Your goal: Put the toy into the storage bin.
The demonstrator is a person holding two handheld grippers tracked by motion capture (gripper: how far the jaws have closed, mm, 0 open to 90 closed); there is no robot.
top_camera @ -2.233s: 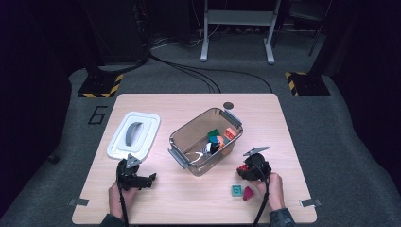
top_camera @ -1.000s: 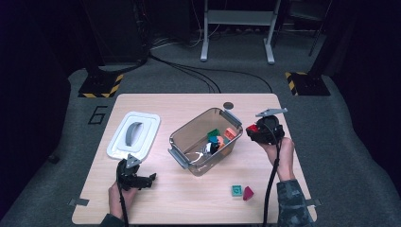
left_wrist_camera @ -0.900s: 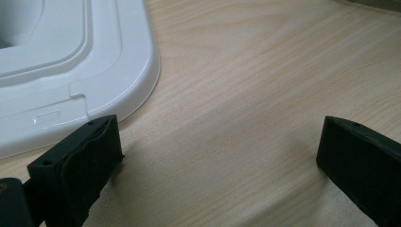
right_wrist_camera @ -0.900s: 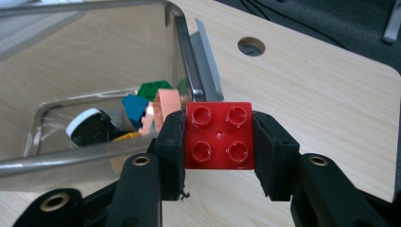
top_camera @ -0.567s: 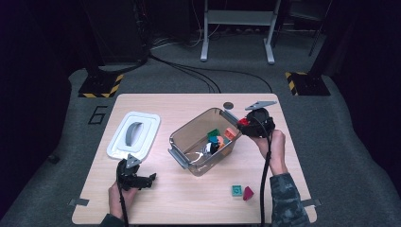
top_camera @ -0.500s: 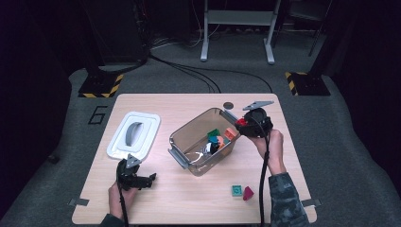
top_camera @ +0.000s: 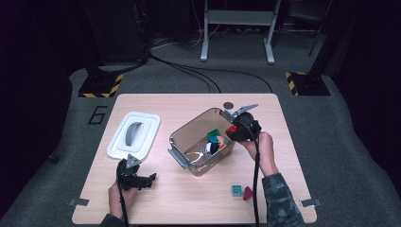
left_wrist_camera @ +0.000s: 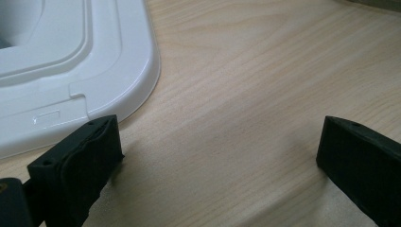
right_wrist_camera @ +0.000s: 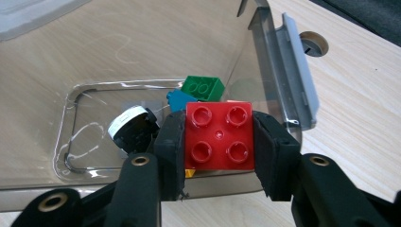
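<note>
The right gripper (right_wrist_camera: 218, 142) clamps its fingers (right_wrist_camera: 170, 142) on a red four-stud plastic brick (right_wrist_camera: 218, 138), held over the clear plastic bin (top_camera: 189, 137) mid-desk. The left gripper (left_wrist_camera: 217, 156), fingers spread apart with nothing between them, rests beside the white plastic lid (left_wrist_camera: 71, 71) near the desk's (top_camera: 189, 198) front-left edge.

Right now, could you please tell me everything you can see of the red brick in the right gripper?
The red brick is a square, glossy plastic toy block with four round studs on top. It is clamped on two opposite sides by the right gripper, studs facing the camera, above the clear bin's near wall.
</note>
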